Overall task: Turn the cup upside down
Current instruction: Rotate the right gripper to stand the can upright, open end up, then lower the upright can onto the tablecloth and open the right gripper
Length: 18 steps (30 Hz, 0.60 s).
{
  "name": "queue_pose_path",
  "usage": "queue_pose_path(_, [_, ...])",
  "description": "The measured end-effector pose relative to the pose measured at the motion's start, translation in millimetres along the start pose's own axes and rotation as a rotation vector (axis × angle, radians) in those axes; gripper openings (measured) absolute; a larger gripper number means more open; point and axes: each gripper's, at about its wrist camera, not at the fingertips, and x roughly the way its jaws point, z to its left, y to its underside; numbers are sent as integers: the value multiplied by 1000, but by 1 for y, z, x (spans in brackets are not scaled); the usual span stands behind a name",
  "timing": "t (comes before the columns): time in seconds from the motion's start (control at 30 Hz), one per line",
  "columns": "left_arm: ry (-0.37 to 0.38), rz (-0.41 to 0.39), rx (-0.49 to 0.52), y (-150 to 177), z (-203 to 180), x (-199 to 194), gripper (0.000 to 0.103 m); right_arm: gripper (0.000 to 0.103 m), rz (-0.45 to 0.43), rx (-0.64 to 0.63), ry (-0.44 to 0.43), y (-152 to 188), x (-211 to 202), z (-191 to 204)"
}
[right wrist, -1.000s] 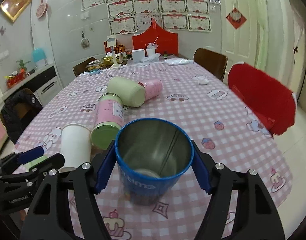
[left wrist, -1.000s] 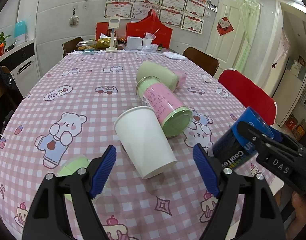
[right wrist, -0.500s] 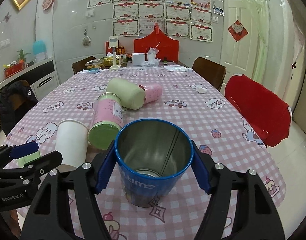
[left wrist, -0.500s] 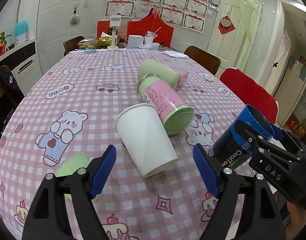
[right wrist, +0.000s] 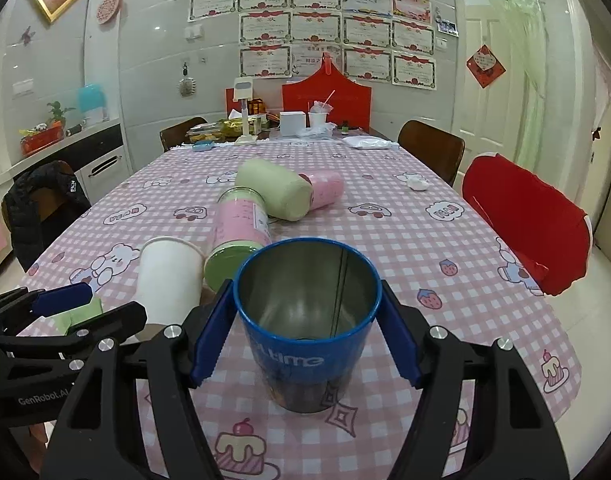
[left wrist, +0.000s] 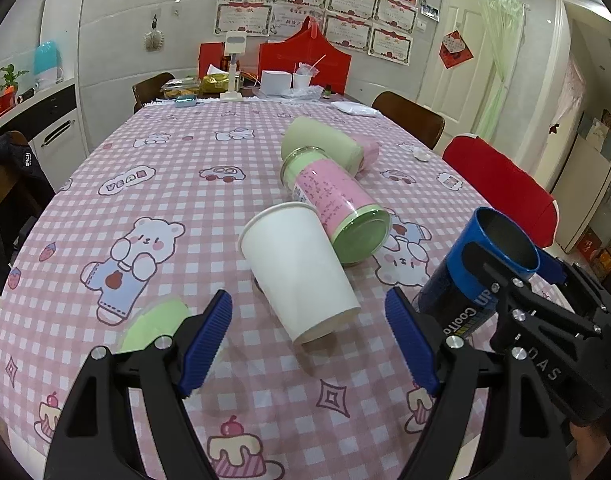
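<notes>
Since 1 second ago I have lifted the blue cup (right wrist: 305,320) slightly above the table (right wrist: 445,240); my right gripper (right wrist: 305,336) clamps it, mouth up. Left gripper (left wrist: 309,340) spread, empty. The flip remains undone.

Blue metal cup (right wrist: 307,320) with white lettering, mouth up, slightly tilted, bare silver inside, near table edge
</notes>
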Motion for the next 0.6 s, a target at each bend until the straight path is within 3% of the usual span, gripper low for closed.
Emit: queue_pose_path(0.6, [-41, -62, 14, 3, -9, -42, 78, 71, -51, 38, -53, 2, -40, -3])
